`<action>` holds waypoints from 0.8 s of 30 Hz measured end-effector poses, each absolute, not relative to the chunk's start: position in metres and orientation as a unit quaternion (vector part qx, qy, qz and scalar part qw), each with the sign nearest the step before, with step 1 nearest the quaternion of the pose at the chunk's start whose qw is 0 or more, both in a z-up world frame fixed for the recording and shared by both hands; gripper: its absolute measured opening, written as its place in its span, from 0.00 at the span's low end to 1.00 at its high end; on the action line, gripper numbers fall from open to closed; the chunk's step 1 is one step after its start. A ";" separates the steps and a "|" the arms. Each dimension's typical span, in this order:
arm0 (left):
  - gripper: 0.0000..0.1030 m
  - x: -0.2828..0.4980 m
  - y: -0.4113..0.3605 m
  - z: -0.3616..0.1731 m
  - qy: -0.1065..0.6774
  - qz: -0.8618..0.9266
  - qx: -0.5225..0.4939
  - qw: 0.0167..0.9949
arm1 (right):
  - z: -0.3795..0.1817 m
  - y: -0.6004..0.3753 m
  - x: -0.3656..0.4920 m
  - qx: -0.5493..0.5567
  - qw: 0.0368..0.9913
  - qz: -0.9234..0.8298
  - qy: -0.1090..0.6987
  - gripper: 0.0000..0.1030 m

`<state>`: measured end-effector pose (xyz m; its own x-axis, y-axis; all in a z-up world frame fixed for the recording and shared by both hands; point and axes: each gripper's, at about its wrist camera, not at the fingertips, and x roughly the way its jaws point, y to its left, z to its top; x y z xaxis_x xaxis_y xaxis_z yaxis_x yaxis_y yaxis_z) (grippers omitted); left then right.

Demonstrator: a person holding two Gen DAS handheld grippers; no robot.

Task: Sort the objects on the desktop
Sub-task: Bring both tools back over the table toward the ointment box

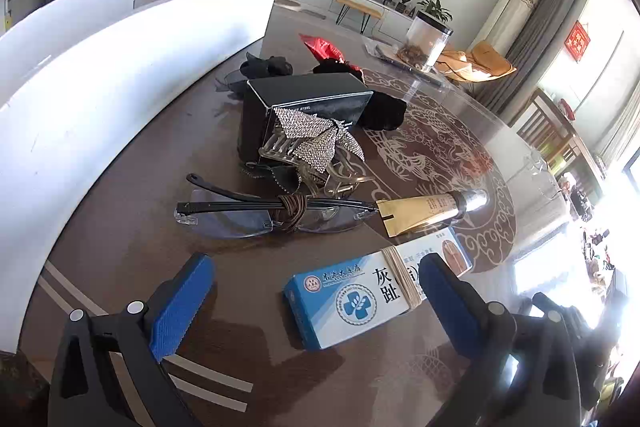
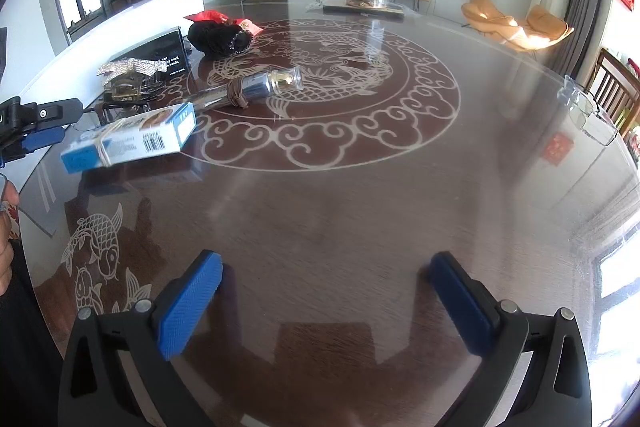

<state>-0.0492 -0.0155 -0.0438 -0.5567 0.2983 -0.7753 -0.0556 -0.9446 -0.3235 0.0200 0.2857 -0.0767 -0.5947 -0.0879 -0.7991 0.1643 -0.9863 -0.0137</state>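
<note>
- Left tool (image 1: 316, 291) is spread wide; its right pad (image 1: 444, 291) overlaps the near end of the blue and white box (image 1: 360, 295), which sits partly between the pads. Whether that pad touches it cannot be told.
- In the right wrist view, the box (image 2: 132, 141) sits at nine o'clock beside the left tool (image 2: 36, 131), seemingly tilted above the bench (image 2: 340, 219).
- Right tool (image 2: 324, 301) is released, both pads apart over bare bench.
- Glasses (image 1: 264, 217) lie at twelve o'clock from the left tool, a brown cord wrapped round them.
- Gold tube (image 1: 432, 209) lies at one o'clock, just beyond the box.
- Black box (image 1: 304, 103) with a rhinestone bow (image 1: 316, 137) stands farther back.
</note>
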 end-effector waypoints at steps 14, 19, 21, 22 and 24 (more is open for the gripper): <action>1.00 -0.037 0.064 -0.056 0.000 0.834 -0.495 0.244 | -0.077 0.286 0.020 0.445 0.071 -0.892 0.043 1.00; 1.00 -0.031 0.072 -0.055 0.017 0.833 -0.494 0.249 | -0.077 0.286 0.020 0.445 0.071 -0.892 0.043 1.00; 1.00 -0.033 0.068 -0.051 -0.008 0.832 -0.490 0.262 | -0.077 0.286 0.020 0.445 0.071 -0.892 0.043 1.00; 1.00 -0.036 0.068 -0.050 -0.014 0.829 -0.489 0.271 | -0.077 0.286 0.020 0.445 0.071 -0.892 0.043 1.00; 1.00 -0.040 0.077 -0.054 0.013 0.829 -0.492 0.265 | -0.077 0.286 0.020 0.445 0.071 -0.892 0.043 1.00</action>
<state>-0.0398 0.0771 -0.0536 -0.3747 0.4266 -0.8232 -0.4522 -0.8592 -0.2394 0.0202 0.2857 -0.0766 -0.5947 -0.0880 -0.7991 0.1642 -0.9863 -0.0136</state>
